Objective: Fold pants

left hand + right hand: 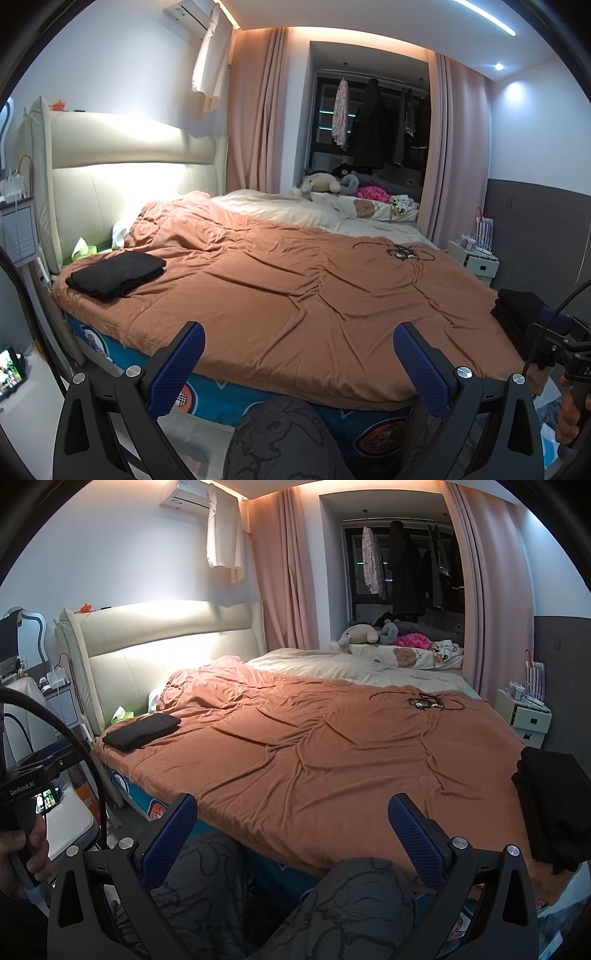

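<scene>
Showing soft, matt cloth throughout.
Lying wrinkled: orange duvet (314, 295); looking smooth: black folded pants (116, 273); padding glossy headboard (122, 162).

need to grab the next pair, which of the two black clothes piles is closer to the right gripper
The black pile at the bed's near right corner, draping over the edge beside the right gripper. The other, a flat folded bundle, lies far off by the headboard.
</scene>
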Available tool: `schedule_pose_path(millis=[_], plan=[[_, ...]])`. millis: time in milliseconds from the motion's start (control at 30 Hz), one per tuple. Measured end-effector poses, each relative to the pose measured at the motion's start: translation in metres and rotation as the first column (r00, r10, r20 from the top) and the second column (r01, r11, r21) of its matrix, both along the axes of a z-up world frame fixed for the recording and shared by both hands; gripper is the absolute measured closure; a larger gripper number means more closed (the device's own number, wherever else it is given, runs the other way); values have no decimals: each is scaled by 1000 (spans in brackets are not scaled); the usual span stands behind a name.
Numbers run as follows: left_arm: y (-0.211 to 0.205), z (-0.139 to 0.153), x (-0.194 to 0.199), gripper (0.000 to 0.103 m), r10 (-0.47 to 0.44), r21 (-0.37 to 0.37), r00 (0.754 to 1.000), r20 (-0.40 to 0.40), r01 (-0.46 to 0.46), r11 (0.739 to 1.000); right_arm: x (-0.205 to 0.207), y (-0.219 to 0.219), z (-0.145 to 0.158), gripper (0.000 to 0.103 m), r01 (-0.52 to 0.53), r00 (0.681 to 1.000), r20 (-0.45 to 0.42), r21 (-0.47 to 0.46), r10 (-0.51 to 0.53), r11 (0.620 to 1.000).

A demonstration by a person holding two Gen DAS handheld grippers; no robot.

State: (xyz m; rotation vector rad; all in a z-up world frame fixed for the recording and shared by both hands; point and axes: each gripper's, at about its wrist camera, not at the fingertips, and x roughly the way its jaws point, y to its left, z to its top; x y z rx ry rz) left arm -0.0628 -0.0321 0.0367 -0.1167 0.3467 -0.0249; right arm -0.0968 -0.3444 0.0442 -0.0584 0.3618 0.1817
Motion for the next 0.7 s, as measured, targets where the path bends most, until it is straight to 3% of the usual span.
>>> schedule_pose_path(millis=[700], plan=[[-10, 3, -6, 0, 5, 5, 1000, 7, -5, 1000, 1, -1, 0, 0, 0, 1000, -13, 14, 0, 1000]])
